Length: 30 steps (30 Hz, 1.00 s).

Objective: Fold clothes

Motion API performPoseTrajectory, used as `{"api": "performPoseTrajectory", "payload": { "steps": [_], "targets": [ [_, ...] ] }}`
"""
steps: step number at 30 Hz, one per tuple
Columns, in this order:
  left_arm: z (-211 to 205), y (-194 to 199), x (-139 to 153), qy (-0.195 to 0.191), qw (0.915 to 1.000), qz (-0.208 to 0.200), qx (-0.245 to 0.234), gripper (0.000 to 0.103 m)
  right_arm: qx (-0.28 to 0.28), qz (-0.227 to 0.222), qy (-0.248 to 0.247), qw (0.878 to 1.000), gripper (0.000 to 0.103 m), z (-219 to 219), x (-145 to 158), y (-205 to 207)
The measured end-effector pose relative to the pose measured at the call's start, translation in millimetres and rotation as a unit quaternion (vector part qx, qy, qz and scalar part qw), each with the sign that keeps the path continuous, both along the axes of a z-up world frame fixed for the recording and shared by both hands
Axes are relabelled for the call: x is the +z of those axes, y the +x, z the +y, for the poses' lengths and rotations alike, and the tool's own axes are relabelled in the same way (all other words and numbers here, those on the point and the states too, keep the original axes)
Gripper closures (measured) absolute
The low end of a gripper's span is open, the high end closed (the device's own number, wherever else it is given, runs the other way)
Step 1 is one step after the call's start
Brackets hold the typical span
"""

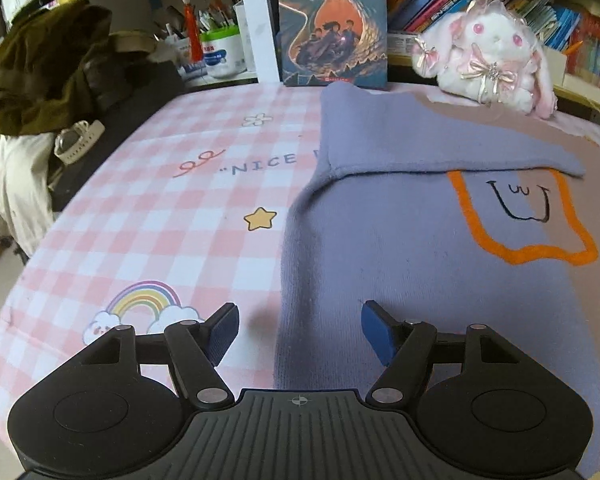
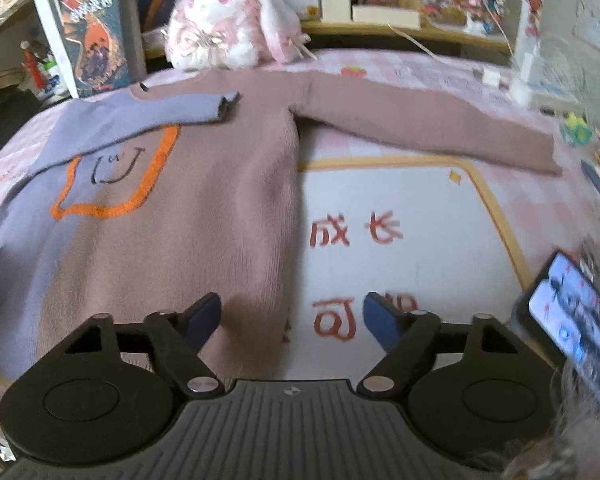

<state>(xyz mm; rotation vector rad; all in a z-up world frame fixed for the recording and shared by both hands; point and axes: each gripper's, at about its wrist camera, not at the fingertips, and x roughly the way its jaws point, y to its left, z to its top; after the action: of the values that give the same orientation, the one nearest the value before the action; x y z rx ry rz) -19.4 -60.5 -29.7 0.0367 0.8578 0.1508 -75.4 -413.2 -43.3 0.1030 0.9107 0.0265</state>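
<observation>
Lying flat: sweater (image 2: 172,248) face up on pink checked bedsheet (image 1: 152,216), half lilac, half dusty pink, orange outline with a small face on the chest
Lilac sleeve (image 1: 440,140): folded in across the chest, cuff near the middle of the body, just above the orange outline
Pink sleeve (image 2: 428,124): stretched straight out sideways on the sheet, unfolded
Left gripper (image 1: 298,334): jaws wide apart, holding nothing, hovering over the sweater's lilac side edge near the hem; one blue pad over the sheet, the other over the knit
Right gripper (image 2: 292,322): jaws wide apart, empty, straddling the pink side edge near the hem; one pad over the knit, the other over the printed red characters
Contact with fabric: can't tell from either view
Behind collar: plush rabbit (image 2: 228,24) and upright book (image 1: 332,20) at the head of the bed
Right edge: phone (image 2: 572,312), screen lit
Blur: right view soft
</observation>
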Motion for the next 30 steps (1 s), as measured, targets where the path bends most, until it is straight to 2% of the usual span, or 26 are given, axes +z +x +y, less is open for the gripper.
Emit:
{"api": "performPoseTrajectory", "payload": {
  "steps": [3, 5, 6, 8, 9, 10, 11, 12, 17, 22, 27, 29, 30],
  "targets": [
    [8.3, -0.5, -1.8, -0.022, 0.9997, -0.003, -0.004, 0.034, -0.006, -0.001, -0.003, 1.0, 0.046, 4.8, 1.8, -4.4],
    [12.9, -0.3, -1.9, -0.036, 0.9993, -0.006, -0.004, 0.034, -0.003, -0.003, 0.001, 1.0, 0.06, 8.5, 2.8, -6.2],
    [15.2, -0.2, -2.0, -0.042, 0.9991, -0.008, -0.004, 0.035, -0.002, -0.003, 0.003, 1.0, 0.063, 10.3, 3.4, -6.9],
    [19.8, 0.0, -2.2, -0.056, 0.9984, -0.011, -0.004, 0.042, 0.002, -0.003, 0.013, 1.0, 0.08, 13.8, 4.6, -6.8],
    [22.1, 0.0, -2.3, -0.063, 0.9979, -0.012, -0.004, 0.058, 0.002, -0.003, 0.015, 1.0, 0.08, 15.9, 5.0, -6.5],
    [24.3, 0.1, -2.4, -0.07, 0.9975, -0.014, -0.004, 0.079, 0.0, -0.003, 0.013, 1.0, 0.082, 17.9, 5.1, -5.6],
    [26.6, 0.2, -2.4, -0.076, 0.9969, -0.016, -0.004, 0.085, -0.001, -0.003, 0.011, 1.0, 0.085, 19.7, 5.2, -4.7],
    [28.9, 0.3, -2.5, -0.083, 0.9964, -0.017, -0.004, 0.097, -0.003, -0.003, 0.012, 1.0, 0.085, 21.3, 5.5, -3.7],
    [41.0, 1.4, -3.1, -0.113, 0.9933, -0.024, -0.002, 0.097, 0.006, -0.006, 0.002, 1.0, 0.089, 35.8, 5.9, 2.7],
    [59.1, 9.7, -4.5, -0.103, 0.9943, -0.02, 0.012, 0.097, 0.044, -0.015, -0.009, 0.999, 0.089, 59.5, 6.2, 9.2],
    [64.9, 13.3, -5.8, -0.1, 0.9948, -0.022, 0.008, 0.096, 0.054, -0.019, -0.018, 0.998, 0.089, 70.0, 5.9, 11.4],
    [63.0, 10.3, -2.0, -0.092, 0.9954, -0.026, 0.004, 0.095, 0.05, -0.018, -0.017, 0.998, 0.089, 70.0, 6.0, 10.8],
    [62.1, 8.8, -0.1, -0.088, 0.9957, -0.028, 0.003, 0.09, 0.048, -0.018, -0.017, 0.999, 0.089, 69.7, 6.1, 10.4]
  ]
}}
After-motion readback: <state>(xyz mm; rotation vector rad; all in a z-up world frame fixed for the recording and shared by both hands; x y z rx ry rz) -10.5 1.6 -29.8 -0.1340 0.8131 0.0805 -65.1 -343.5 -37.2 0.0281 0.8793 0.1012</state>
